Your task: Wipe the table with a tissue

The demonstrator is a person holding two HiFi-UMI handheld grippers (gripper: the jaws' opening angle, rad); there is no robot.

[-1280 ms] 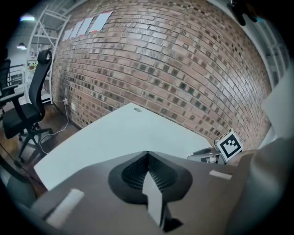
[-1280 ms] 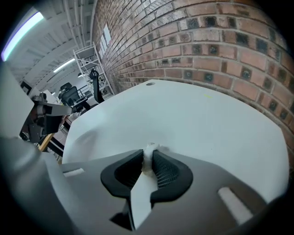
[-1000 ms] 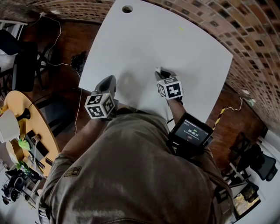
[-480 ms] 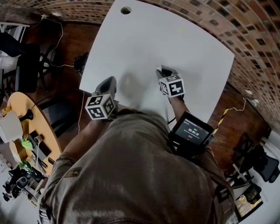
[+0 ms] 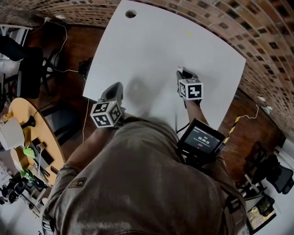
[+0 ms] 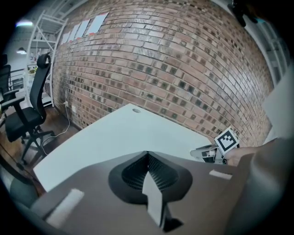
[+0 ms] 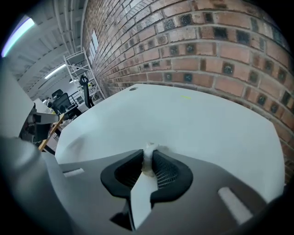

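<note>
The white table (image 5: pixel 156 46) fills the upper middle of the head view. My right gripper (image 5: pixel 181 72) rests on its right part, shut on a small white tissue (image 7: pixel 149 151) that bulges out between the jaw tips and touches the tabletop. My left gripper (image 5: pixel 115 87) hovers at the table's near left edge, jaws closed together with nothing between them (image 6: pixel 147 155). In the left gripper view the right gripper (image 6: pixel 202 153) and its marker cube show at the right. A faint yellowish mark (image 5: pixel 189 32) lies on the far part of the table.
A round cable hole (image 5: pixel 131 13) sits at the table's far left corner. A brick wall (image 6: pixel 174 59) runs behind the table. Office chairs (image 6: pixel 23 114) and cables stand on the floor at left; a round wooden table (image 5: pixel 27 133) with clutter is nearby. A screen device (image 5: pixel 200 140) is strapped to the person's right forearm.
My right gripper has slid to the right and slightly away across the tabletop with the tissue. The left gripper has stayed in place.
</note>
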